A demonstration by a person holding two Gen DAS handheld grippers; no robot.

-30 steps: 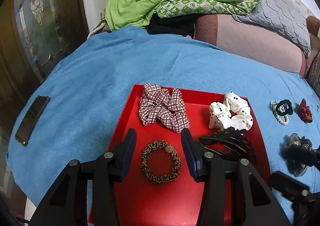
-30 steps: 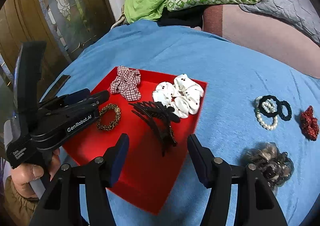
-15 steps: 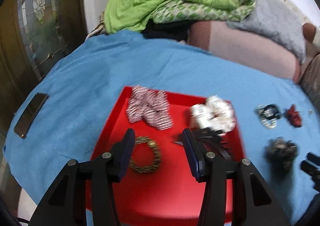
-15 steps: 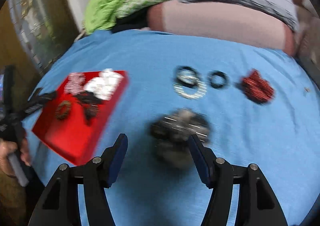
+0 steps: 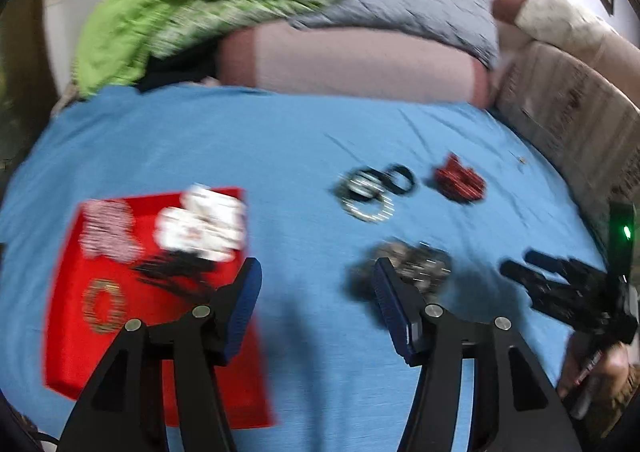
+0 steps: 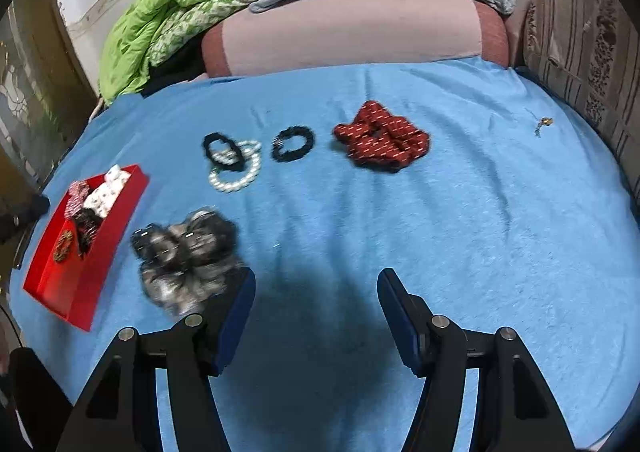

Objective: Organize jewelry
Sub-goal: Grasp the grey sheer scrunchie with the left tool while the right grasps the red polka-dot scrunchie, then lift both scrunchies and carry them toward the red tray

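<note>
Left wrist view is blurred, but the main things can be read. The left gripper (image 5: 316,304) hangs over the blue cover (image 5: 280,147) with its jaws opening, and nothing is between them. Behind its left finger lies the red tray (image 5: 80,352). Inside the tray are a checked scrunchie (image 5: 106,230), a white scrunchie (image 5: 202,221), a black hair claw (image 5: 176,270) and a small leopard hair ring (image 5: 102,306). Just behind the right finger lies a grey scrunchie (image 5: 404,266) on the cover, outside the tray. Farther back are black hair ties with a pearl bracelet (image 5: 370,191), and beside them a dark red scrunchie (image 5: 458,179). At the right edge the right gripper (image 5: 560,284) shows, held by a hand (image 5: 600,368).

Right wrist view is sharper. The right gripper (image 6: 314,312) has its jaws wide apart and empty, above a bare part of the blue cover (image 6: 440,211). The grey scrunchie (image 6: 188,256) lies near its left finger, not between the fingers. The red tray (image 6: 80,272) is at the far left with the same pieces in it. The pearl bracelet (image 6: 236,173) lies under one black hair tie (image 6: 224,151); another black hair tie (image 6: 292,143) is just beside them, and the dark red scrunchie (image 6: 382,141) is near it. A pile of bedding (image 6: 200,7) lies at the back.
</note>
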